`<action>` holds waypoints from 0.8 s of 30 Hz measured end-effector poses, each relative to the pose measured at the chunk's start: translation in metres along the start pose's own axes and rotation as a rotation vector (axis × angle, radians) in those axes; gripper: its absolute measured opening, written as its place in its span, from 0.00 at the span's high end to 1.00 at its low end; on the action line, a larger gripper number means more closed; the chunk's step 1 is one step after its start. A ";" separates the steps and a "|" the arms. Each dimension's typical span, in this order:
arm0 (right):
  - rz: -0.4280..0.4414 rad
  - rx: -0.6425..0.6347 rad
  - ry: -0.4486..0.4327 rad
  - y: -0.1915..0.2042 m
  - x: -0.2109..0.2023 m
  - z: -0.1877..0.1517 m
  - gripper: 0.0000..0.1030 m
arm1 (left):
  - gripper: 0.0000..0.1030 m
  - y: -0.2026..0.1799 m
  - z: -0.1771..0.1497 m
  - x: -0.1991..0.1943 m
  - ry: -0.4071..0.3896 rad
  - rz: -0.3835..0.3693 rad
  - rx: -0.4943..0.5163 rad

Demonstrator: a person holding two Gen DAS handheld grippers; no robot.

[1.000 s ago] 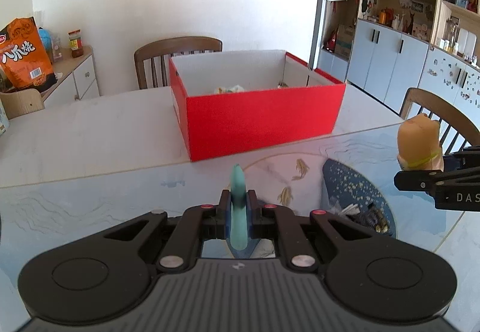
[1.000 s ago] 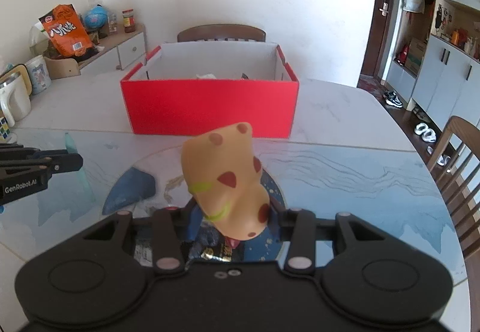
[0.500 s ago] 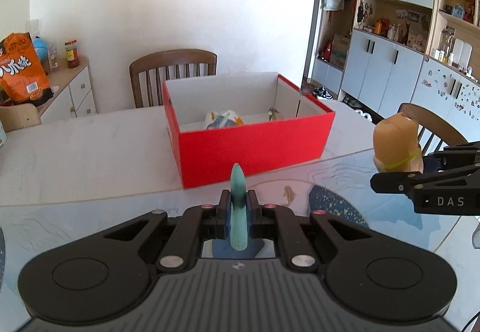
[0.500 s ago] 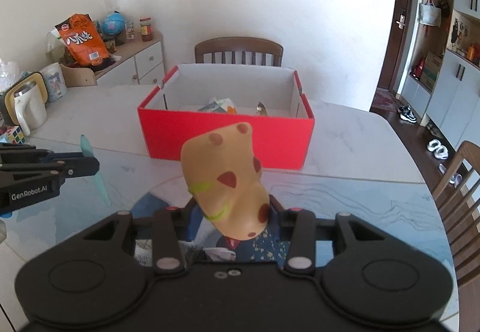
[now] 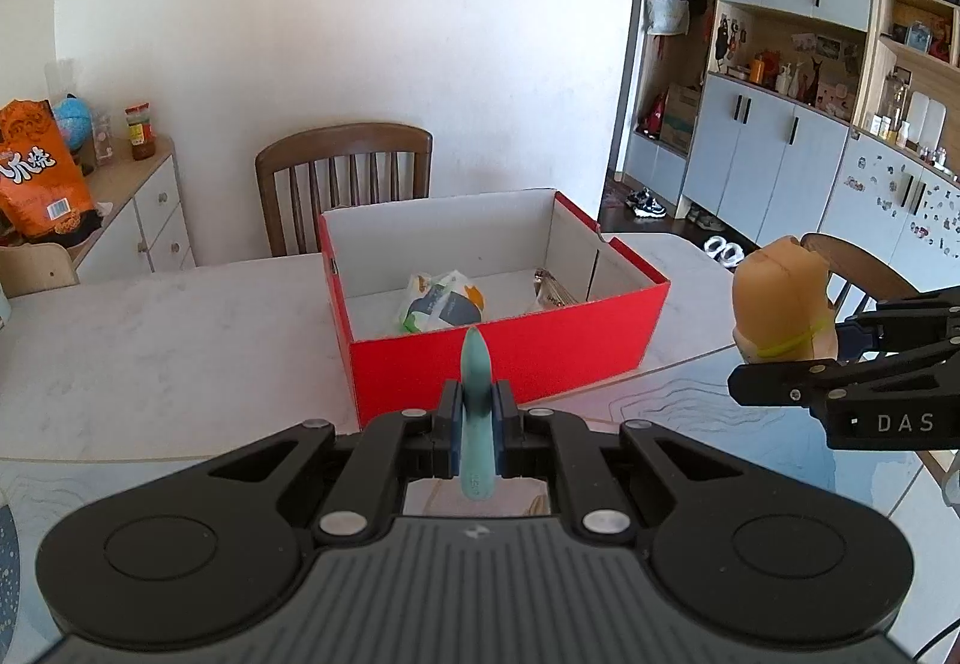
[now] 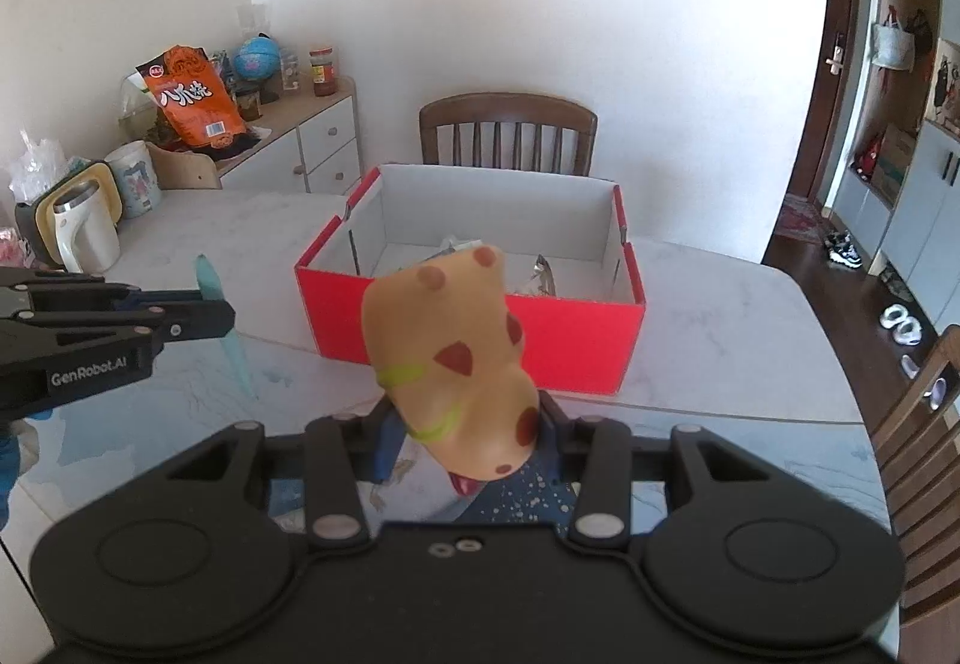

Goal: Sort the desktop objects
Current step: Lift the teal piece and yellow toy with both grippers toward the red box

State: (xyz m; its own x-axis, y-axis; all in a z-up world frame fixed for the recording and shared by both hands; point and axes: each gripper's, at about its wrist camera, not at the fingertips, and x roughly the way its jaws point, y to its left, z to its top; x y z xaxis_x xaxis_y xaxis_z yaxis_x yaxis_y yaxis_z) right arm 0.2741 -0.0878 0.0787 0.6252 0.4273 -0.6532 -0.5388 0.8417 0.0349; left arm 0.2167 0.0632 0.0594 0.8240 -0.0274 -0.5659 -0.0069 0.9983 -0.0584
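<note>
Clamped between the jaws of the left claw [image 5: 478, 427] is a thin teal blade-shaped piece [image 5: 477, 412], seen edge-on, pointed at the top and rounded at the bottom, standing nearly upright. In the right wrist view the same piece [image 6: 219, 328] appears flat, translucent and long, tilted slightly, held above the counter [image 6: 708, 328].

The right claw [image 6: 462, 424] is clenched on a tan soft toy [image 6: 456, 358]. The toy is rounded and elongated, leaning up and to the left, with brown-red spots, one triangular patch and yellow-green curved bands; a small red part shows at its lower end. From the left wrist view the toy [image 5: 780, 304] is seen held in the air at the right, its plain tan back facing the camera.

A red box [image 5: 510, 358] with a white inside stands open on the counter ahead of both claws. Inside it lie a crumpled printed packet [image 5: 441, 304] and a shiny wrapped item [image 5: 552, 292]. Both held objects are outside the box, on its near side.

A wooden chair [image 6: 510, 129] stands behind the box.
</note>
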 end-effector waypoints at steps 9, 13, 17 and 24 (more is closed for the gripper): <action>0.010 -0.023 -0.015 -0.015 0.008 0.024 0.58 | 0.92 -0.001 0.029 0.015 -0.014 0.013 -0.007; 0.018 -0.024 -0.013 -0.022 0.015 0.033 0.58 | 0.92 -0.002 0.040 0.024 -0.014 0.017 -0.012; 0.024 -0.017 -0.009 -0.032 0.024 0.046 0.58 | 0.92 -0.002 0.050 0.036 -0.003 0.019 -0.003; 0.027 -0.012 -0.002 -0.045 0.041 0.060 0.58 | 0.92 0.000 0.066 0.057 0.009 0.024 -0.004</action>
State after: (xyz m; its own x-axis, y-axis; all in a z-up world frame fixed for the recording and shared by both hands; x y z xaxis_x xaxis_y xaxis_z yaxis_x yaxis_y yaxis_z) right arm 0.3581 -0.0885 0.0961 0.6114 0.4500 -0.6509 -0.5621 0.8259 0.0430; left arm 0.3011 0.0652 0.0815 0.8188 -0.0042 -0.5741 -0.0288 0.9984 -0.0484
